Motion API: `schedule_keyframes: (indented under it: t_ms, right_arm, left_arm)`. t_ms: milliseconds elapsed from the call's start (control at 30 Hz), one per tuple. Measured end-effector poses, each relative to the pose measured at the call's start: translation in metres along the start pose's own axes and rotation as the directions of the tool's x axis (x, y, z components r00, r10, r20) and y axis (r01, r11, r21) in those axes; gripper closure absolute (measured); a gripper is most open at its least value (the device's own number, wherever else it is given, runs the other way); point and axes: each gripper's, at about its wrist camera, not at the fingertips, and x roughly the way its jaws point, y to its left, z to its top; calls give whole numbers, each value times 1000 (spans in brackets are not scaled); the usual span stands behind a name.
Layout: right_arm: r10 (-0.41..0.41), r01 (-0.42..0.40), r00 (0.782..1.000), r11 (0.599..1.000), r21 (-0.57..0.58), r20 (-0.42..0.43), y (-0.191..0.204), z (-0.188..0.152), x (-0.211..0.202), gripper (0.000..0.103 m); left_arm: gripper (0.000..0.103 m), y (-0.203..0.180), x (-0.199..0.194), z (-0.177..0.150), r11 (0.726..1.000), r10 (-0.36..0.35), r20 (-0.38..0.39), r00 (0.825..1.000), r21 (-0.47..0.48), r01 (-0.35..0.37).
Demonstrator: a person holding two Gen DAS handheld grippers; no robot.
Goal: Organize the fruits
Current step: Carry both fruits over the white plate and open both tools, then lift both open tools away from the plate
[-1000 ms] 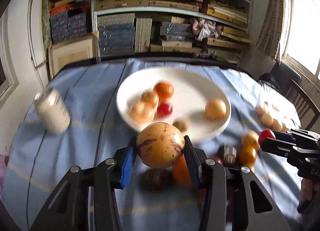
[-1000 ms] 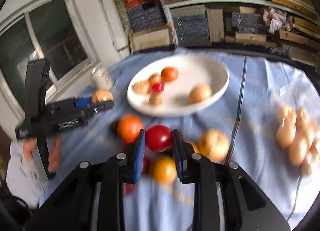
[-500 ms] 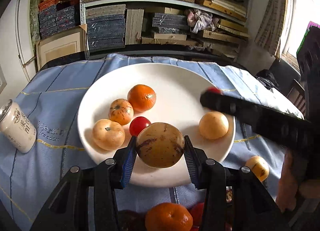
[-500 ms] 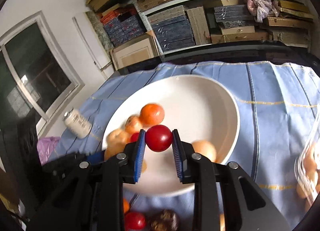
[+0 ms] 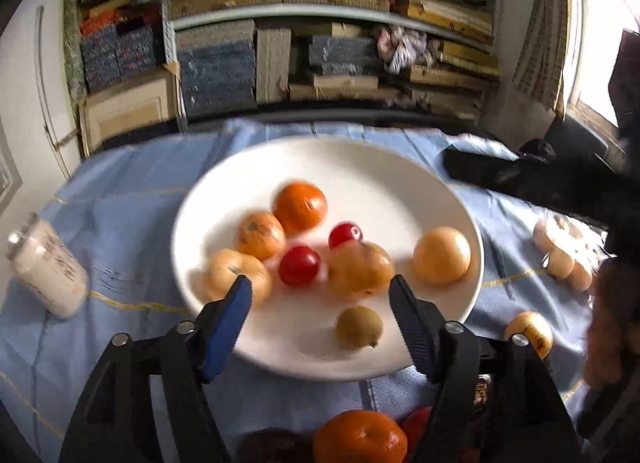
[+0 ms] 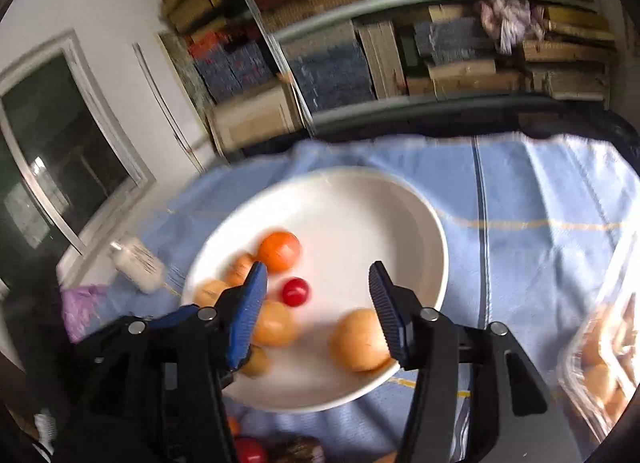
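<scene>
Now both grippers hang over the wide white ceramic plate [image 5: 400, 167] on the pale blue tablecloth [image 5: 120, 199], each at the release step. Left gripper [image 5: 320, 311]: jaws opening, nothing pressed between the blue pads; the large mottled tan-yellow fruit [image 5: 360, 269] lies blurred on the plate just beyond them, apparently freshly let go and perhaps rolling. Right gripper [image 6: 316, 307]: jaws likewise opening, with no fruit between them; the small glossy red round fruit [image 6: 295, 291] sits on the plate ahead of the gap. Around these rest a bright orange mandarin [image 5: 300, 207], two pale orange persimmon-like fruits, a smooth yellow-orange globe [image 5: 441, 255] and a small olive-brown fruit [image 5: 359, 326], grouped on the plate because it evidently serves as the collecting dish. Further fruit waits on the cloth near the front edge, so the sorting appears unfinished. A white drink can [image 5: 48, 275] lies on its side left of the plate.
</scene>
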Motion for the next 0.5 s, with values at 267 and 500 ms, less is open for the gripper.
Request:
schedule_keyframes:
  t_ms: [267, 500]
  right_arm:
    - [105, -64, 980, 969, -237, 169, 68, -37, -119, 8]
    - [0, 24, 994, 973, -229, 105, 39, -120, -110, 8]
  left_arm:
    - [8, 19, -59, -7, 997, 65, 62, 996, -33, -63]
    - [8, 23, -79, -60, 985, 168, 67, 983, 24, -170]
